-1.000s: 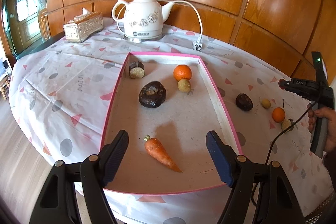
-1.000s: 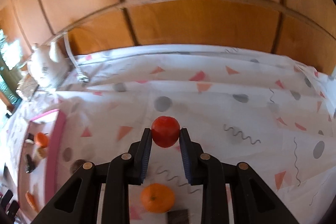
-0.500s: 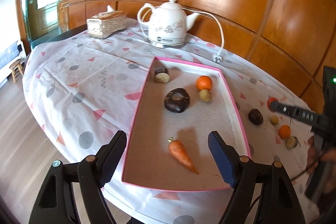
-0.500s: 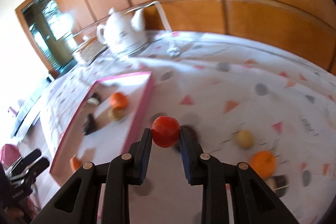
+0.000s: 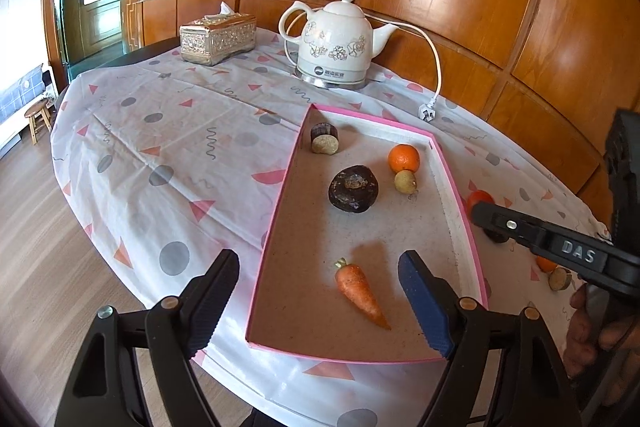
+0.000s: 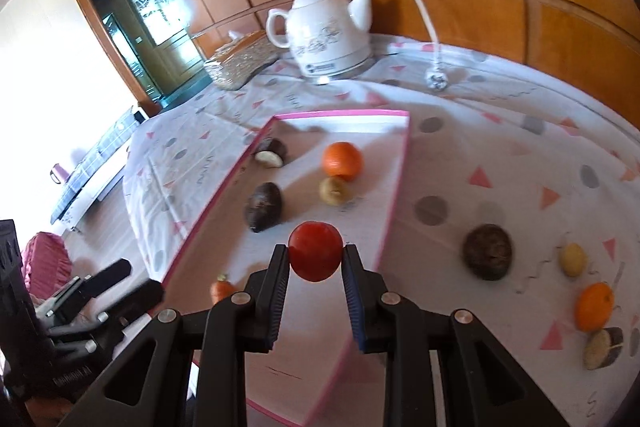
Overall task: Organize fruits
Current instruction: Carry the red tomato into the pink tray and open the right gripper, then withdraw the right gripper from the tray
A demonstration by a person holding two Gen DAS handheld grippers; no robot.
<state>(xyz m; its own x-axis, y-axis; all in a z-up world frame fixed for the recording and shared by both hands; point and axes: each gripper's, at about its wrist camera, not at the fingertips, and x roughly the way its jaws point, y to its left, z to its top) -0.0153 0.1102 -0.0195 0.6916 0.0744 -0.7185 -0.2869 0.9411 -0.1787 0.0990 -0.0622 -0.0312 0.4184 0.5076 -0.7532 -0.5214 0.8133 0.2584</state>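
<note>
My right gripper [image 6: 316,261] is shut on a red tomato [image 6: 316,251], held over the right side of the pink-rimmed tray [image 6: 394,195]. From the left wrist view that tomato [image 5: 478,198] shows just past the tray's right rim [image 5: 456,195]. Inside the tray lie an orange [image 5: 404,157], a small yellowish fruit [image 5: 405,181], a dark round fruit [image 5: 353,188], a cut dark piece [image 5: 325,138] and a carrot [image 5: 360,291]. My left gripper [image 5: 320,299] stands open above the tray's near end, the carrot between its fingers but untouched.
On the cloth right of the tray lie a dark round fruit [image 6: 488,251], a small yellow fruit [image 6: 573,259], an orange [image 6: 594,307] and a cut piece [image 6: 603,347]. A white kettle [image 5: 338,45] with cord and plug [image 5: 427,113] and a tissue box [image 5: 218,38] stand at the back.
My right gripper has swung left with the tomato, from over the bare cloth to over the tray's right side. The left gripper view has rolled and shifted slightly; its jaws stand a little wider.
</note>
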